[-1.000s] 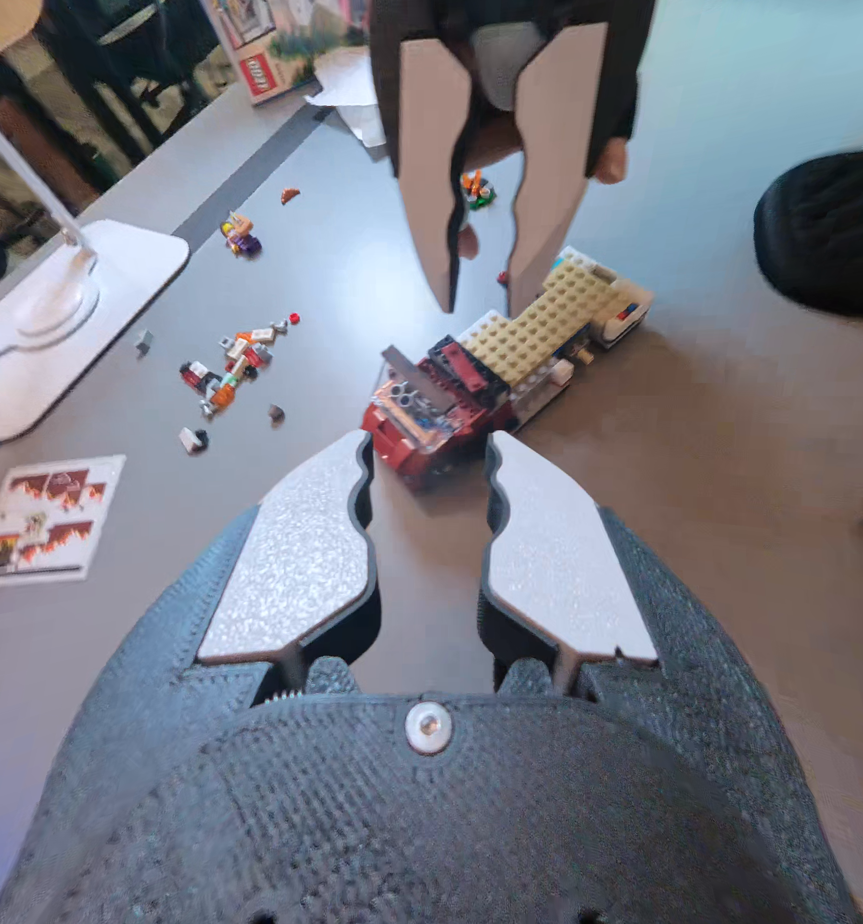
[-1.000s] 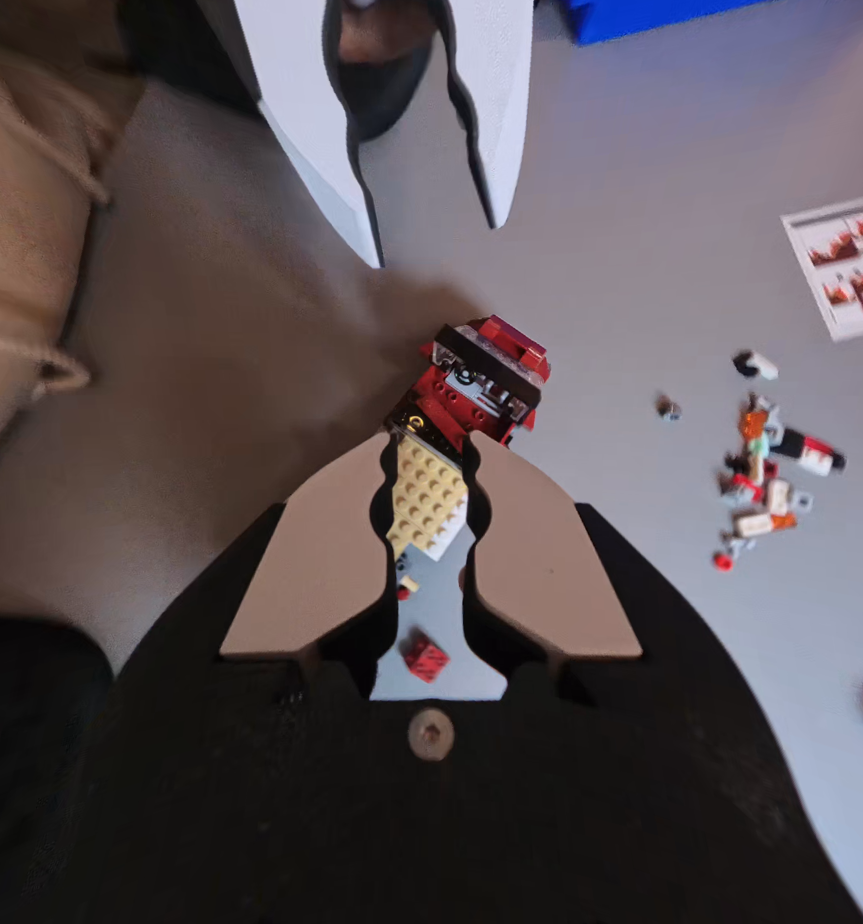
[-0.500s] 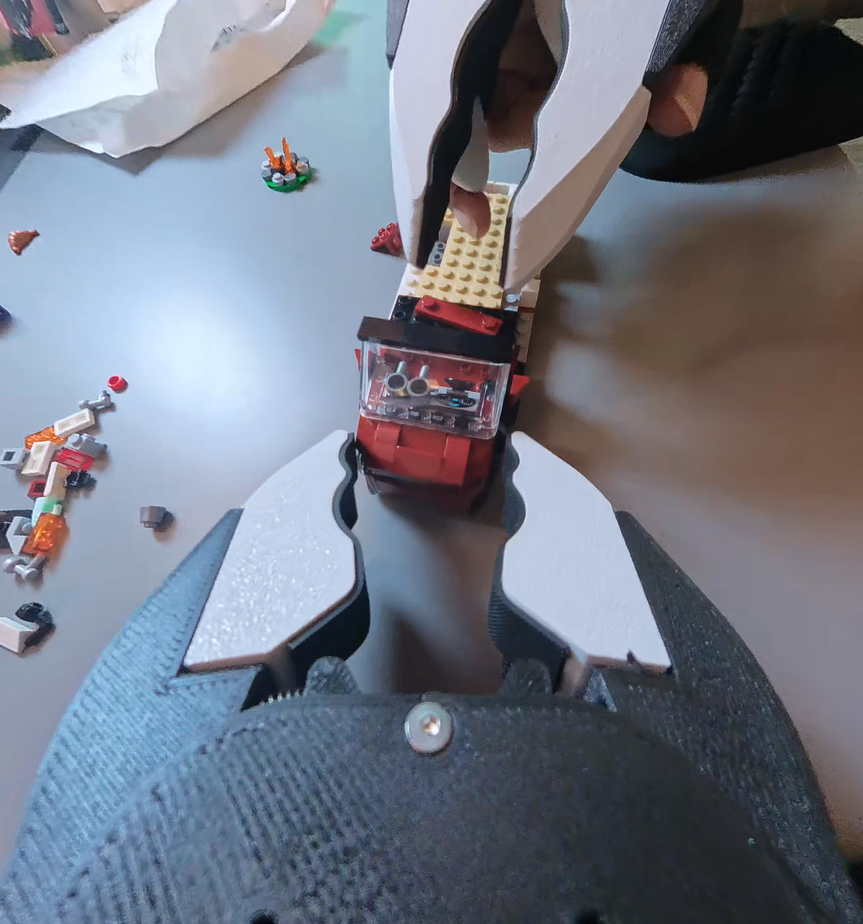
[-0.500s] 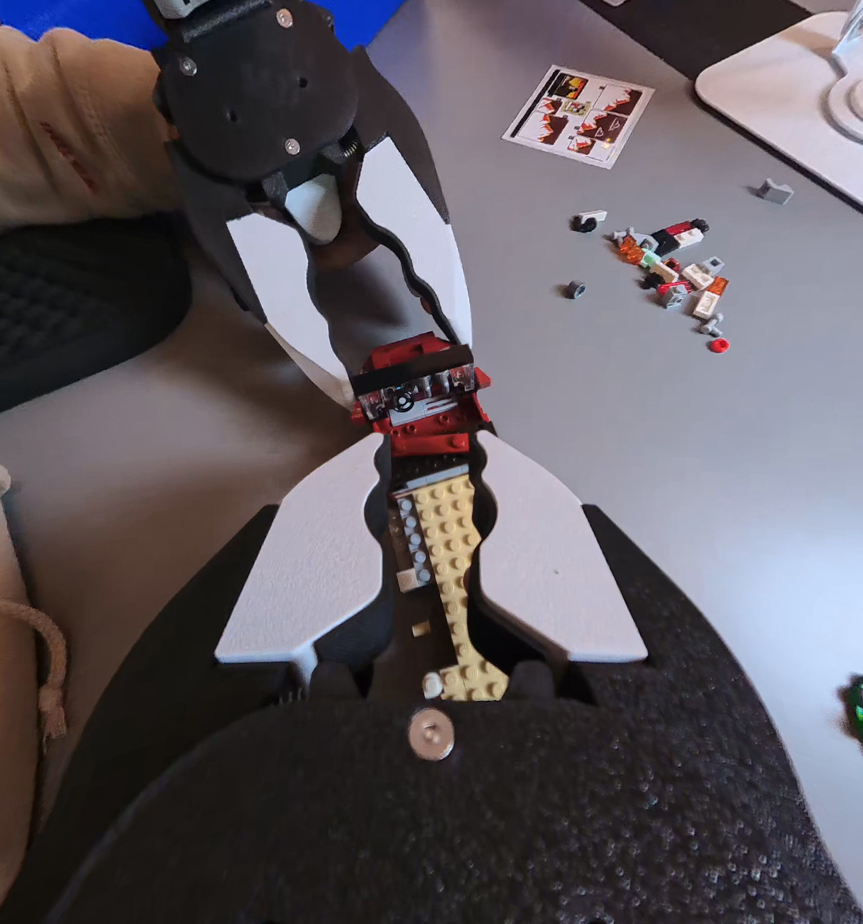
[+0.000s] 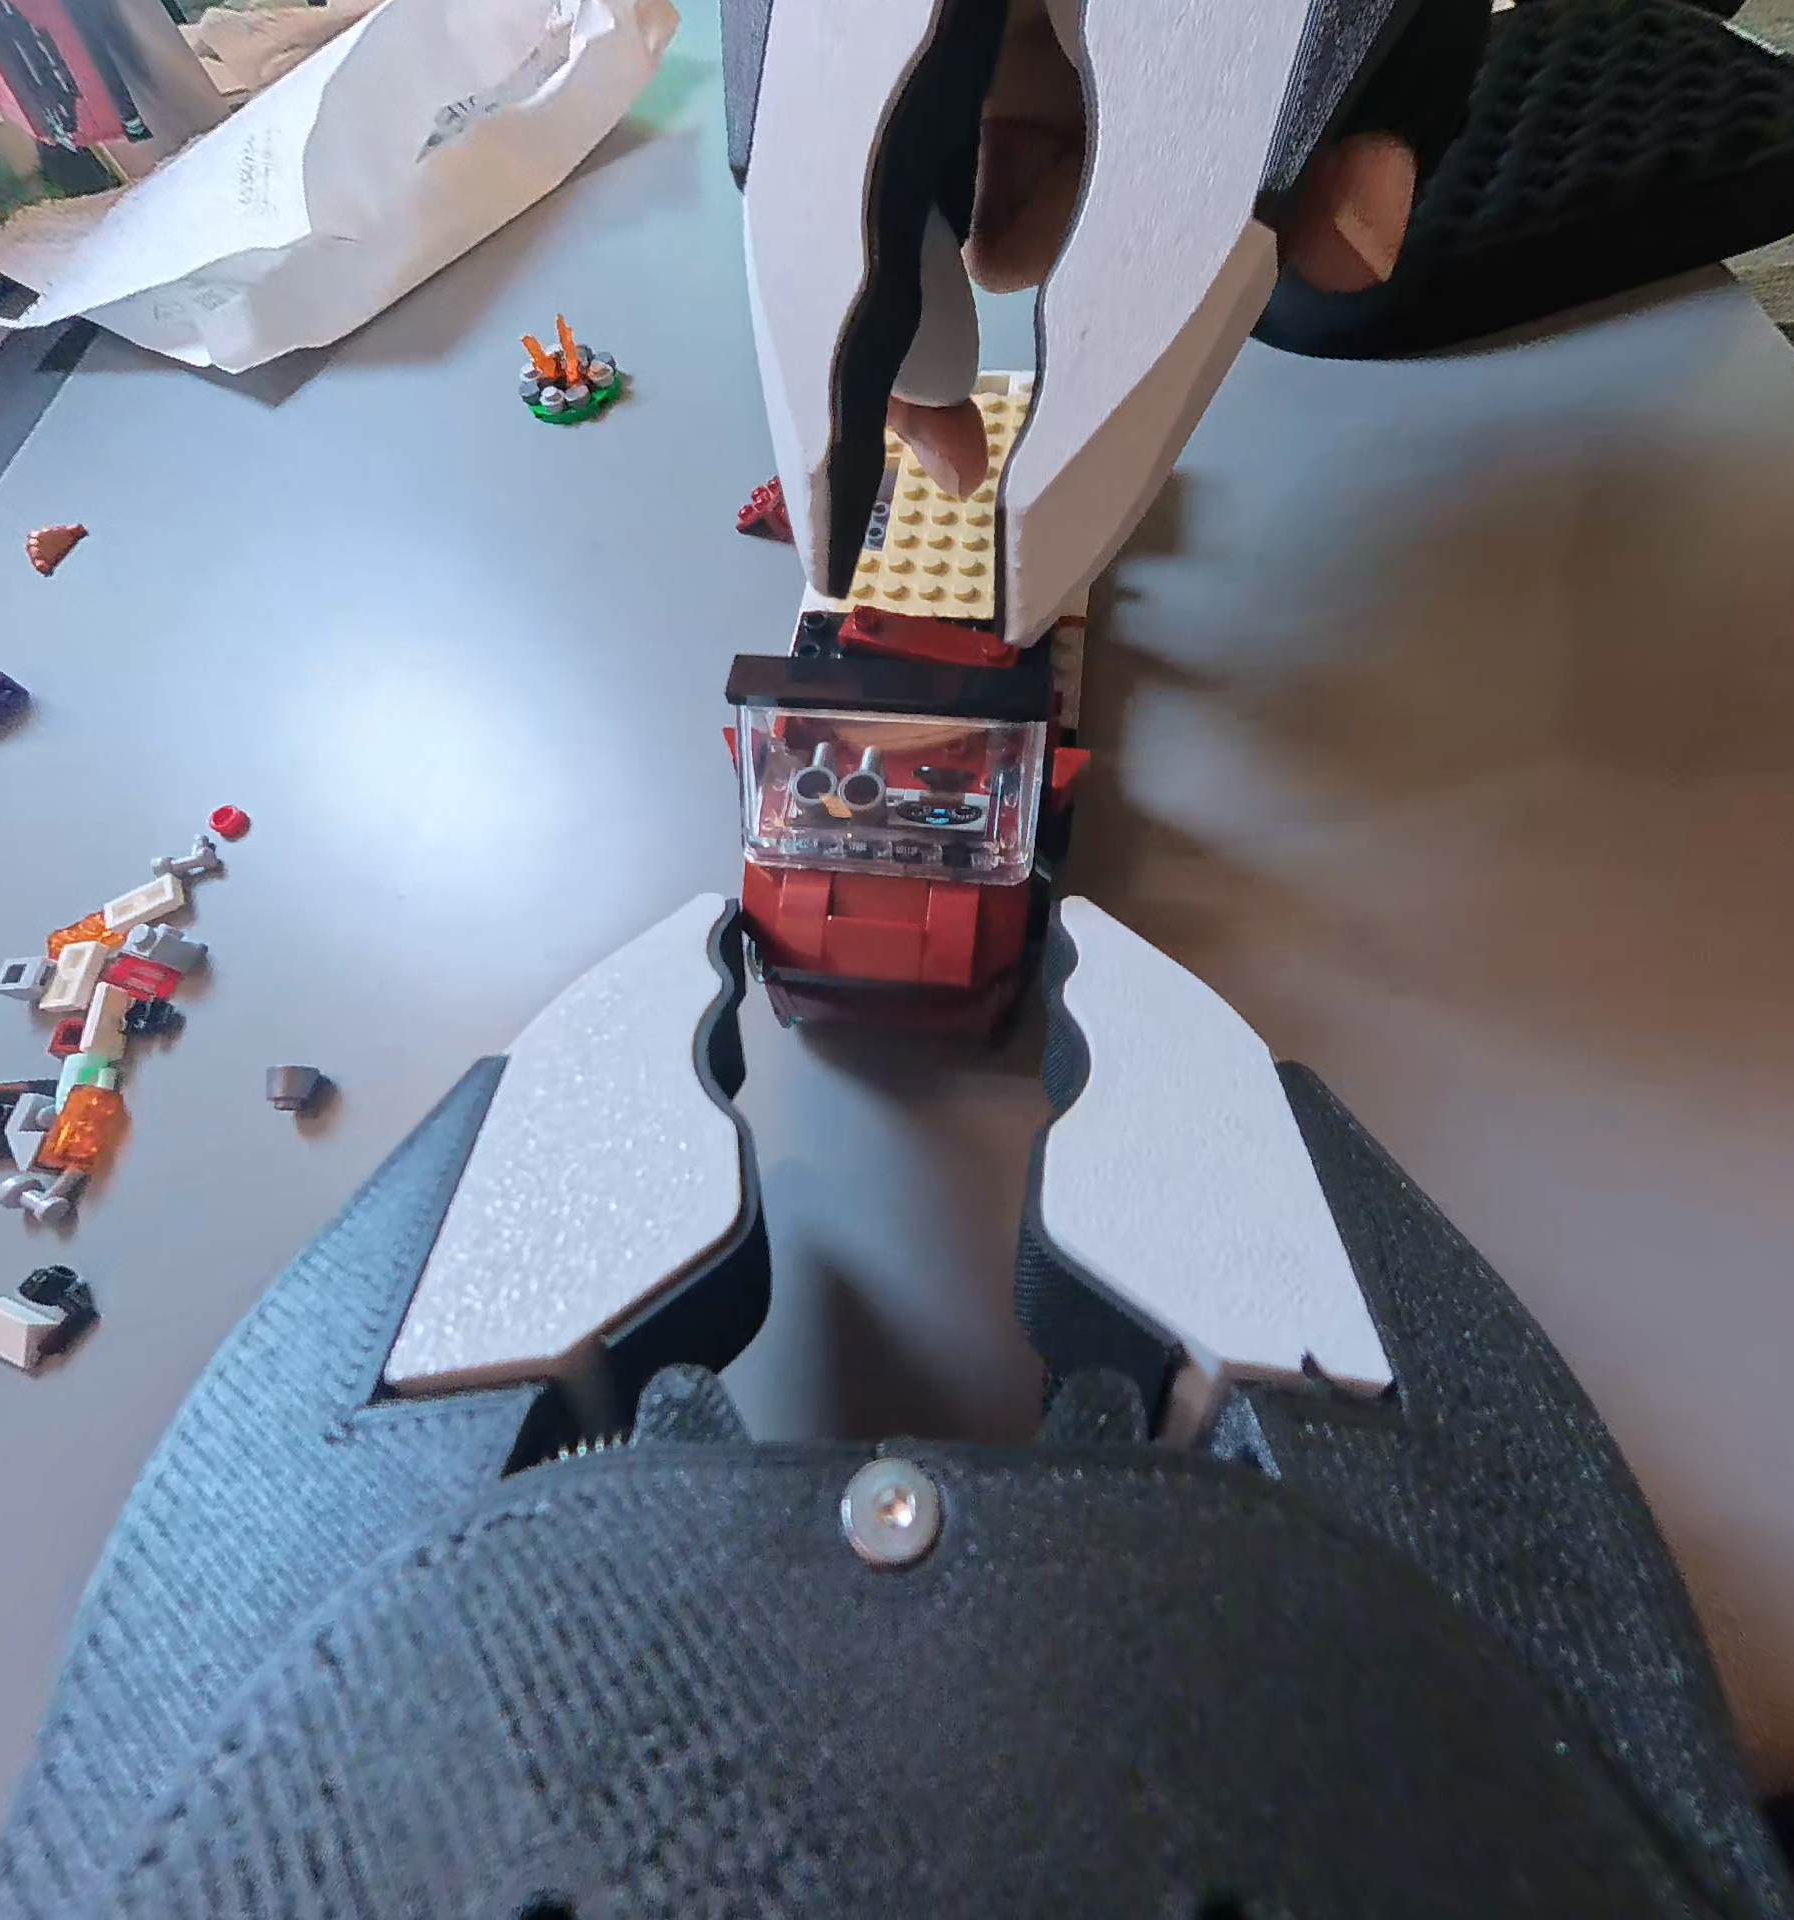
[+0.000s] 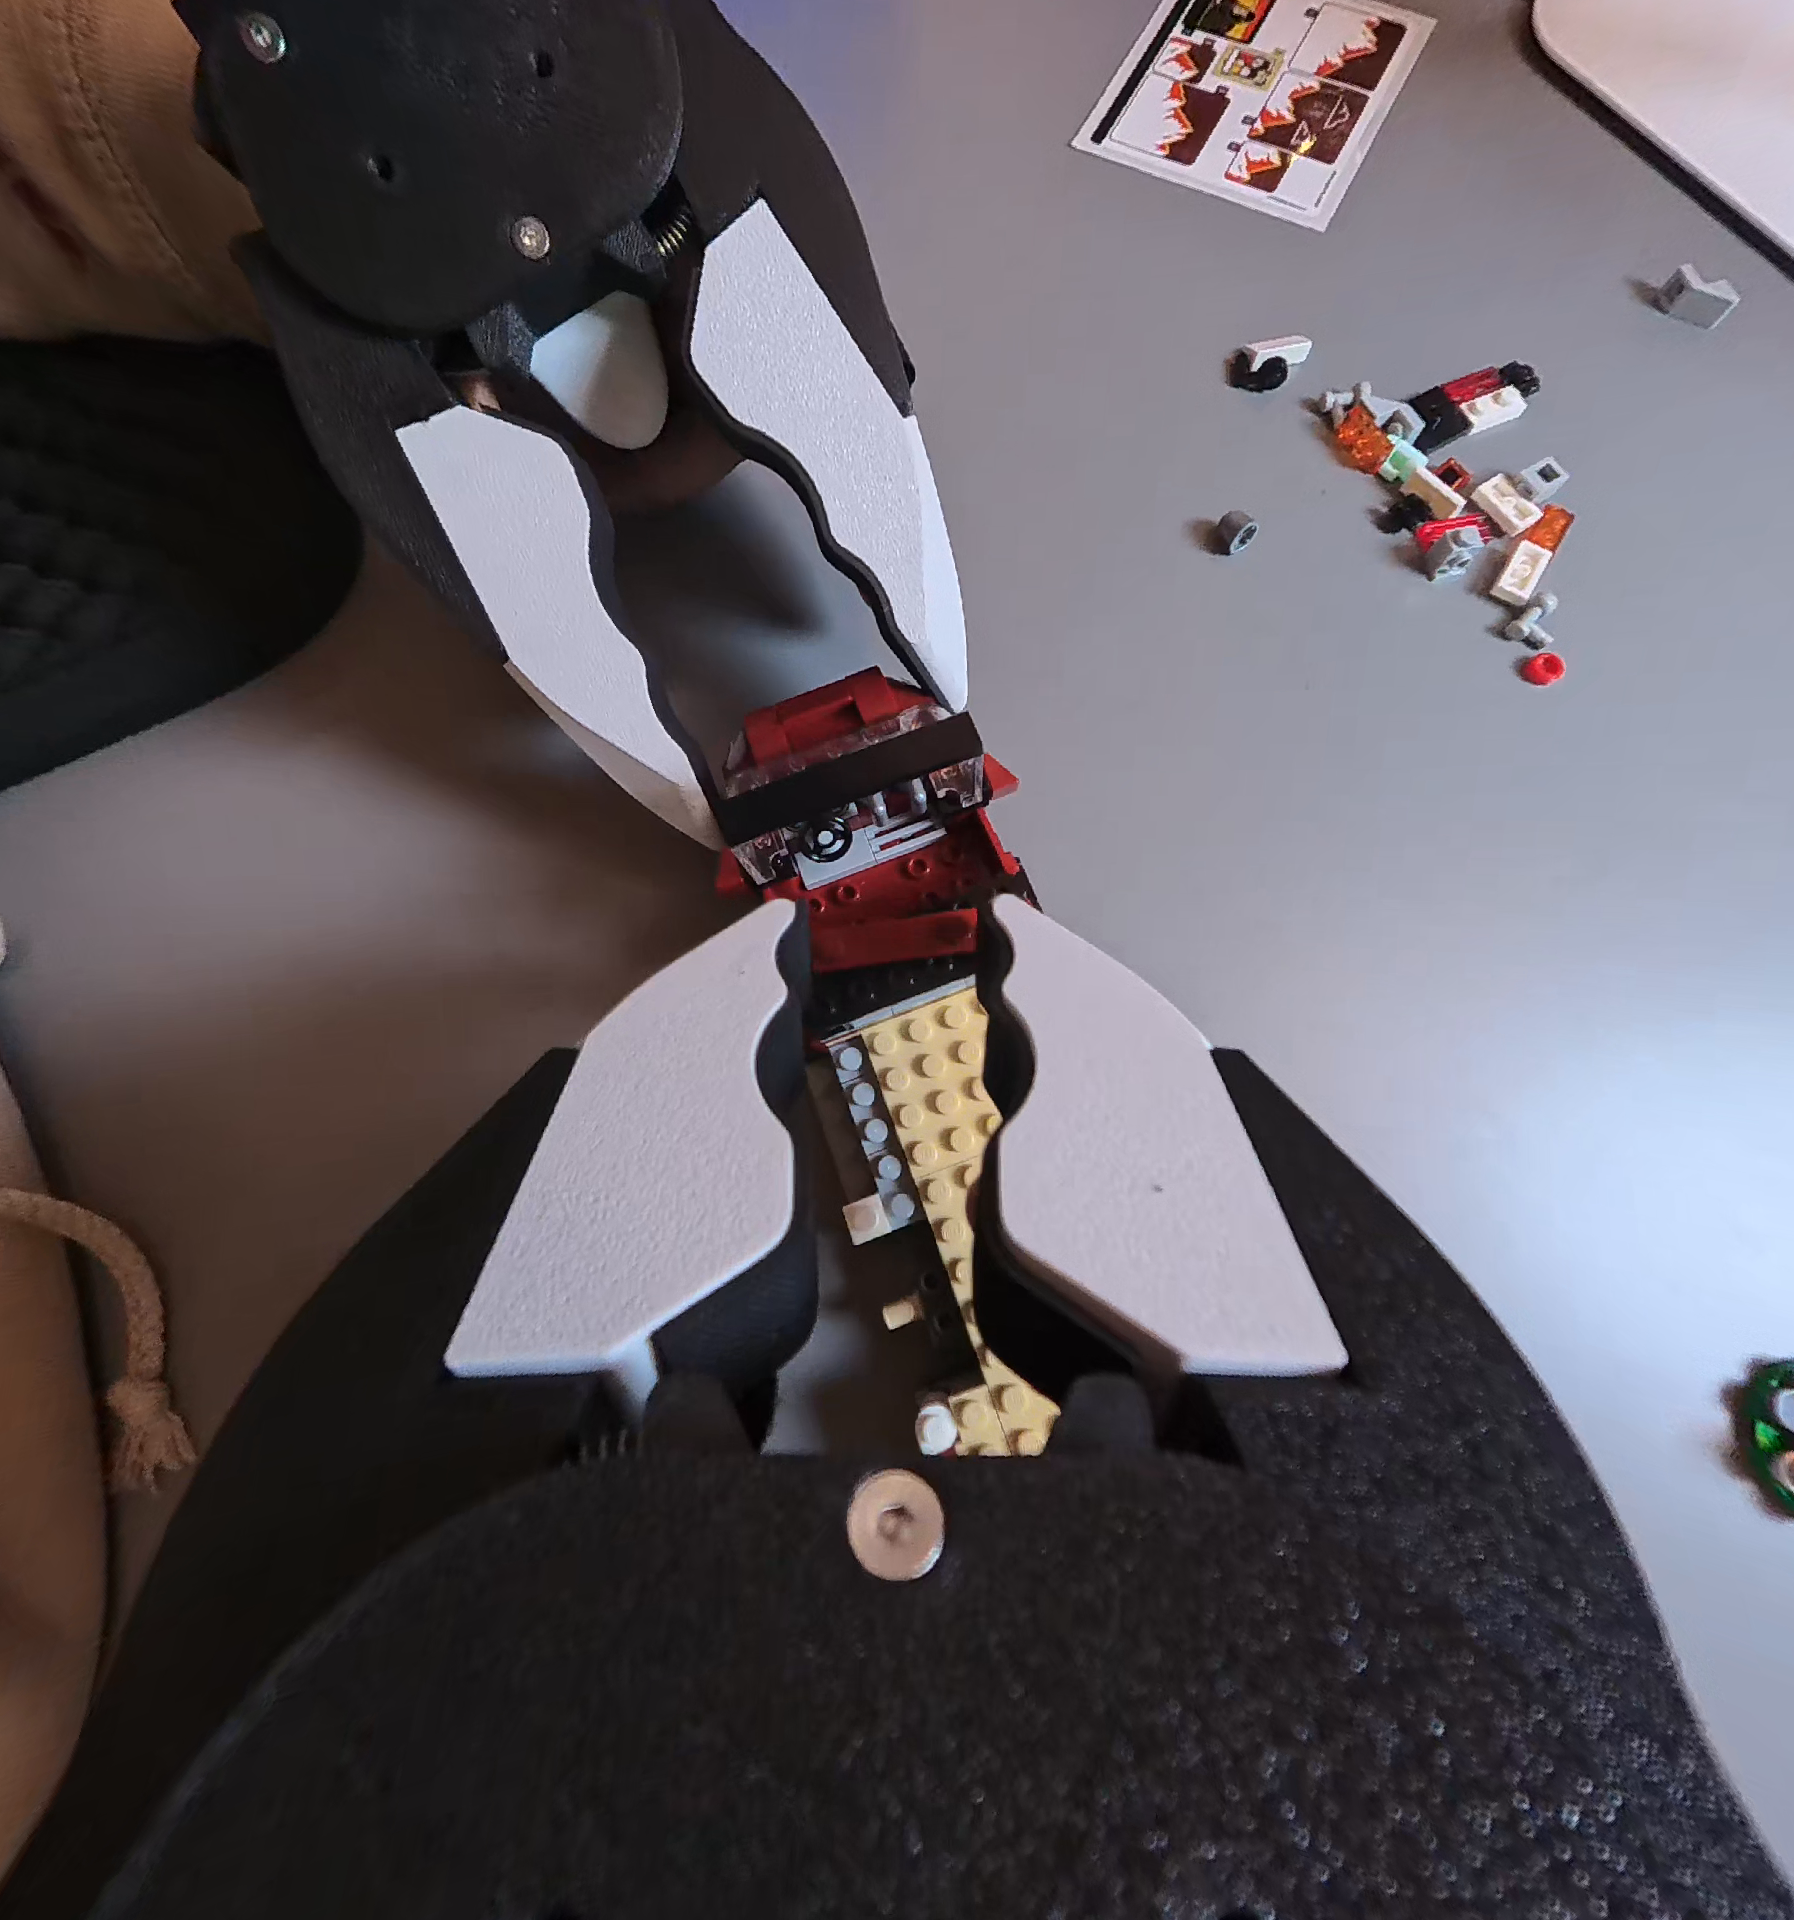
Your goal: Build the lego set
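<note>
Brick truck (image 5: 888, 831) on the grey table (image 5: 457, 644), light, rigid, studs pop apart easily. Right gripper (image 6: 893, 920) clamps its tan rear bed; left gripper (image 5: 888, 920) spread wide around the red nose at 12 o'clock. Loose bricks (image 5: 82, 1039) at 9 o'clock.

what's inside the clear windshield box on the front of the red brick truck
Through the clear windshield, two grey tube pieces, a dark printed panel and red bricks show. A black strip roofs it; deeper inside is hidden.

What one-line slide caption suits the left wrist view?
Left gripper flanks a toy brick truck's red nose; right gripper straddles its tan back.
</note>
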Tool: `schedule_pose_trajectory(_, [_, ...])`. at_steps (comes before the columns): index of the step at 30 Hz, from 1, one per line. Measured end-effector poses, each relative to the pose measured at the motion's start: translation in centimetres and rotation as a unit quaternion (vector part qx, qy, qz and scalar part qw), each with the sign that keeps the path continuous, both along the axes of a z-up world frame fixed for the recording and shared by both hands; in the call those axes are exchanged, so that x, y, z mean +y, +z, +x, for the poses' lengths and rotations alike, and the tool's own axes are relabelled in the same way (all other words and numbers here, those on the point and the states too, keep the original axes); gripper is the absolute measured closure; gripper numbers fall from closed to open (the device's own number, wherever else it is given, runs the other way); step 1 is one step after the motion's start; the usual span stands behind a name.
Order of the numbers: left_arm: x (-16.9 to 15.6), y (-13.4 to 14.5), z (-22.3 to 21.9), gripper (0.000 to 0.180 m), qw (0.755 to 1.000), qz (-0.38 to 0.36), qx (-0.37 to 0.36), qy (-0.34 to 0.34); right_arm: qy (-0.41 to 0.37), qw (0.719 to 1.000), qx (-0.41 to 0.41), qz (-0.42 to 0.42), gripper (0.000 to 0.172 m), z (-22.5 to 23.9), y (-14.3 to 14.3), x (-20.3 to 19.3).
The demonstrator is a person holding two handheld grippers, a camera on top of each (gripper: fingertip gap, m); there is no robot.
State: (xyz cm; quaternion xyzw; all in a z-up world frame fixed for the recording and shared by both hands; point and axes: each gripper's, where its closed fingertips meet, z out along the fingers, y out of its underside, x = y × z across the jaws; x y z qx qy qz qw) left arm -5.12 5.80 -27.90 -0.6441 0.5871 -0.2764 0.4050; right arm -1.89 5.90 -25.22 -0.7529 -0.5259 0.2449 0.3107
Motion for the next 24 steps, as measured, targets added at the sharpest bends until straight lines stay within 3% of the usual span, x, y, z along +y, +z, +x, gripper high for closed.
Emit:
schedule_pose_trajectory(7, [-0.03,0.00,-0.04,0.125,1.000,0.002,0.000,0.003,0.024,1.000,-0.013,-0.002,0.144,0.04,-0.35,0.10])
schedule_pose_trajectory(21, [-0.08,0.00,-0.14,0.126,1.000,-0.004,0.000,0.002,0.144,0.987,-0.066,-0.007,0.152,0.11,-0.69,0.66])
schedule_pose_trajectory(24, [-0.15,-0.01,-0.13,0.126,1.000,-0.003,0.000,0.000,0.180,0.979,-0.091,-0.002,0.147,0.26,-0.90,0.47])
